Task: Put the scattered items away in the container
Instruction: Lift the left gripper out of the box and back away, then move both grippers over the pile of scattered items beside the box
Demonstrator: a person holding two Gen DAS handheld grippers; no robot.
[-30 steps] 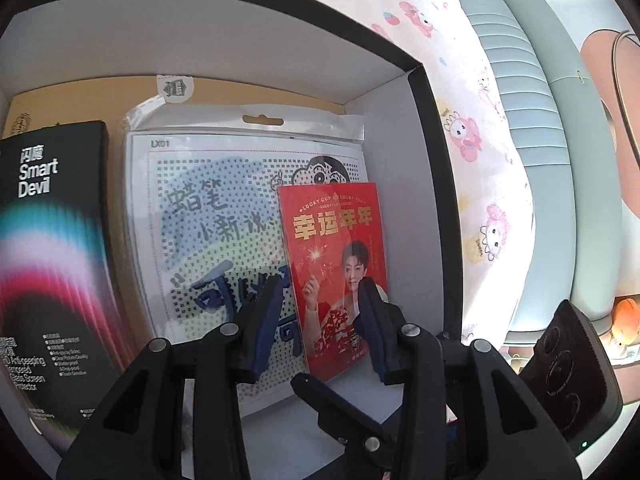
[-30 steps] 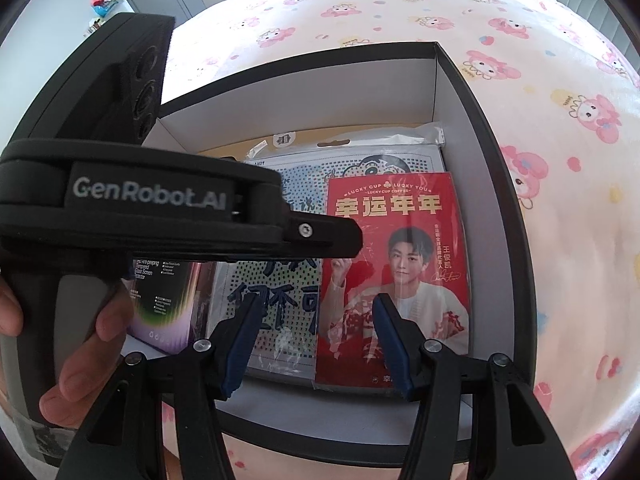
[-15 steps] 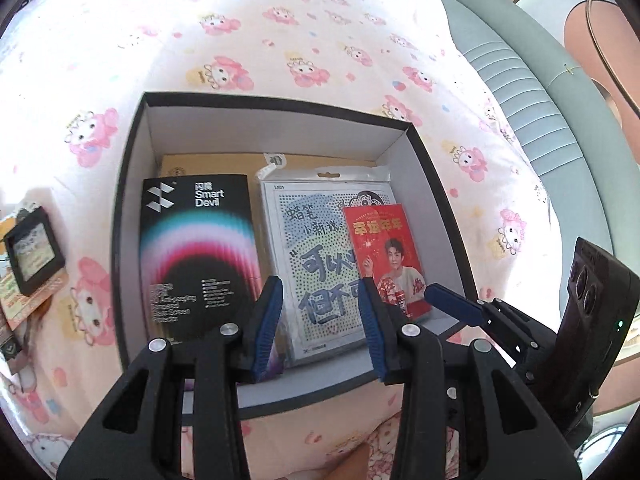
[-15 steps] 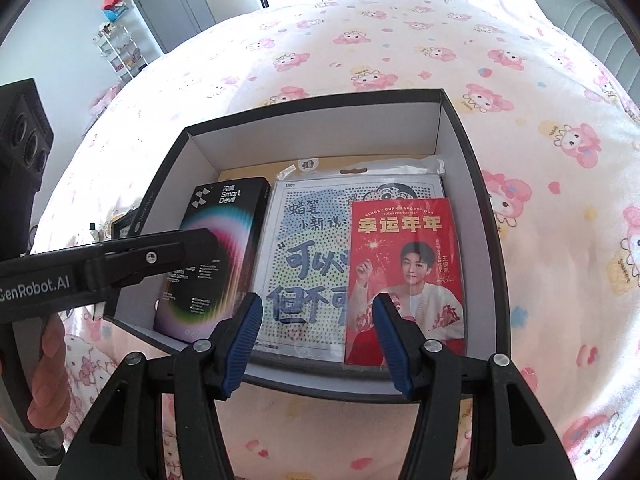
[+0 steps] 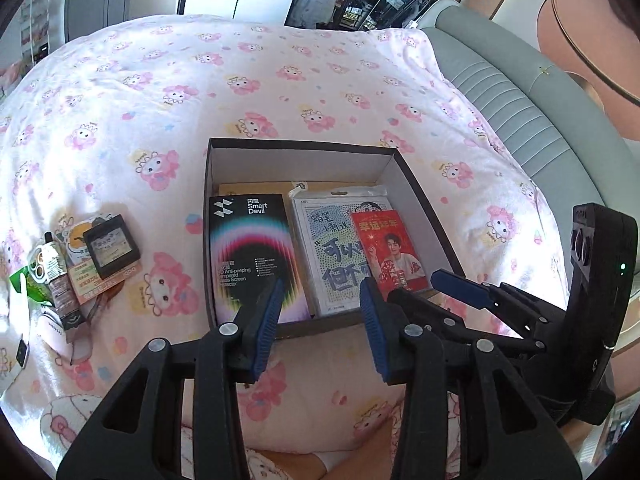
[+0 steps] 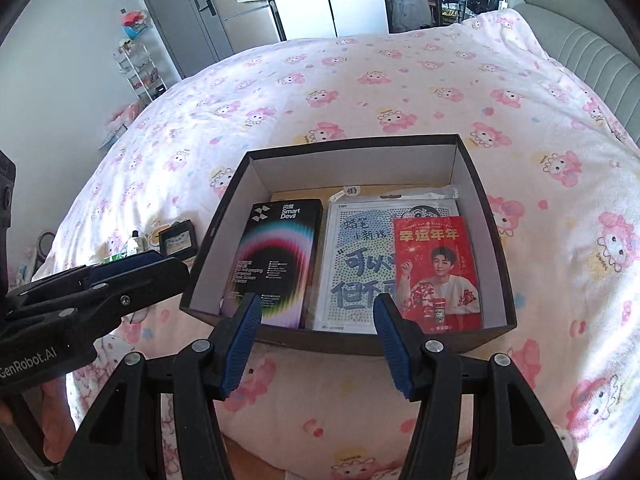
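A dark open box point(image 5: 304, 148) point(image 6: 352, 342) sits on the bed. Inside lie a black Smart Devil pack point(image 5: 250, 248) point(image 6: 276, 256), a white dotted packet point(image 5: 332, 248) point(image 6: 356, 256) and a red card point(image 5: 388, 252) point(image 6: 438, 268) on top of it. Several small items lie on the sheet left of the box: a small black case point(image 5: 110, 246) point(image 6: 178, 238), a tube point(image 5: 56, 276) and cards. My left gripper point(image 5: 320, 300) is open and empty above the box's near edge. My right gripper point(image 6: 316, 316) is open and empty, also near that edge.
The bed has a pink cartoon-print sheet point(image 5: 240, 80) point(image 6: 360, 80). A grey padded headboard point(image 5: 520, 100) runs along the right. A white phone-like device point(image 5: 22, 352) lies at the far left. A wardrobe and shelf rack point(image 6: 140, 68) stand beyond the bed.
Both grippers have pulled back and up from inside the box. The red card stays lying on the white packet. More of the bed and the scattered items at left has come into view.
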